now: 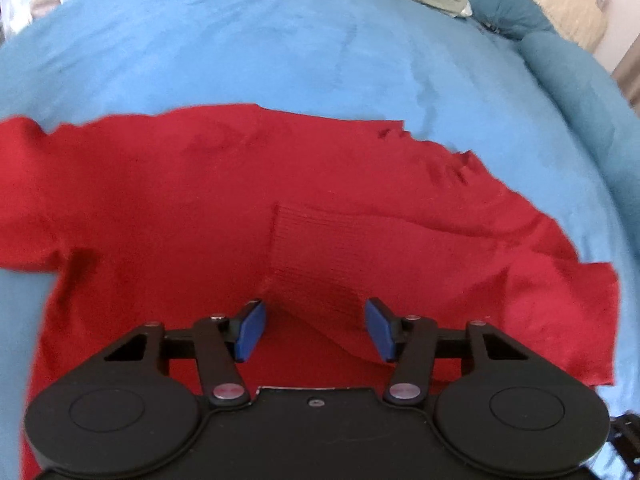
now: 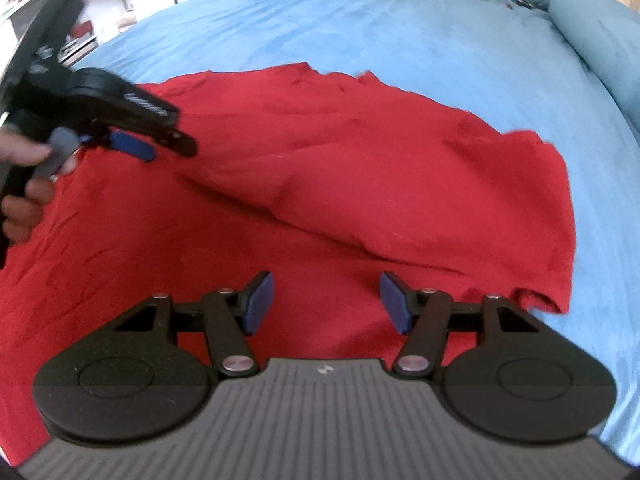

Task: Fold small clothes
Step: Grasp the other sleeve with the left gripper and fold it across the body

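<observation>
A red knit sweater (image 1: 168, 200) lies spread on the blue bed cover; it also shows in the right wrist view (image 2: 320, 168). One sleeve with a ribbed cuff (image 1: 316, 256) is folded across the body. My left gripper (image 1: 316, 330) is open and empty, its blue pads just above the cuff end. My right gripper (image 2: 326, 306) is open and empty over the sweater's lower body, near its right edge. The left gripper also shows in the right wrist view (image 2: 132, 148), held in a hand over the sweater's left side.
The blue bed cover (image 1: 280, 40) stretches beyond the sweater. Green and teal pillows (image 1: 508, 4) lie at the far right of the bed. White shelves (image 2: 100, 12) stand past the bed's far left edge.
</observation>
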Action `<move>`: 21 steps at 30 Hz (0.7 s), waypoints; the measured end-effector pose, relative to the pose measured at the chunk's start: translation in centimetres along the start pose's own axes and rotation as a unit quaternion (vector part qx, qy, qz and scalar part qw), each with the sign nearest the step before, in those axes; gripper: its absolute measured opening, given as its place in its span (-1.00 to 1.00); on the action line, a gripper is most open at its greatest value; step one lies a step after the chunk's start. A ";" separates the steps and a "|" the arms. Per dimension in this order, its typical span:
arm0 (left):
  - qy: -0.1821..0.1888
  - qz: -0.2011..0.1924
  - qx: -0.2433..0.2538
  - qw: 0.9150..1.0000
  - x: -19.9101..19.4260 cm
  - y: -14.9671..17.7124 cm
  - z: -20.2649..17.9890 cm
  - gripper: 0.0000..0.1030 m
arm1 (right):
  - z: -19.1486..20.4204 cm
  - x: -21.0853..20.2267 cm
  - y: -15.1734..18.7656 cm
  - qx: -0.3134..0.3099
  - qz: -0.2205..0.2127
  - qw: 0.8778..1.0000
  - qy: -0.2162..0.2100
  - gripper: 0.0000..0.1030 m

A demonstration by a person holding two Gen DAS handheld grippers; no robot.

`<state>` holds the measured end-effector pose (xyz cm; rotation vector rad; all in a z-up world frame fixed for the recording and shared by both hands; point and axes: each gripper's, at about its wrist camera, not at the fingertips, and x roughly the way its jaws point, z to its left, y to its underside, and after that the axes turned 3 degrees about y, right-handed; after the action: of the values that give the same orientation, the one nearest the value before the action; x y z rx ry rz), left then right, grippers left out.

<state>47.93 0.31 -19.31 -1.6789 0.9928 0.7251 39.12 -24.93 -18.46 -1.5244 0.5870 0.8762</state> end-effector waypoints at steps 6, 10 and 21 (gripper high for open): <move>0.005 -0.005 -0.001 1.000 0.9 -0.6 -1.3 -0.83 | -1.0 -0.5 0.1 0.017 0.004 1.000 0.007 0.46; 0.003 -0.026 -0.008 1.000 0.1 -1.4 -1.5 -0.93 | -1.5 -0.3 0.0 0.022 0.006 1.000 0.008 0.48; -0.051 -0.163 0.016 0.985 -5.3 -5.0 2.3 -0.93 | -2.6 0.9 -0.9 0.057 0.015 0.998 0.020 0.61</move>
<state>49.77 4.62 -13.32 -1.7049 0.6352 0.5666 40.81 -27.23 -18.68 -1.4348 0.6795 0.8235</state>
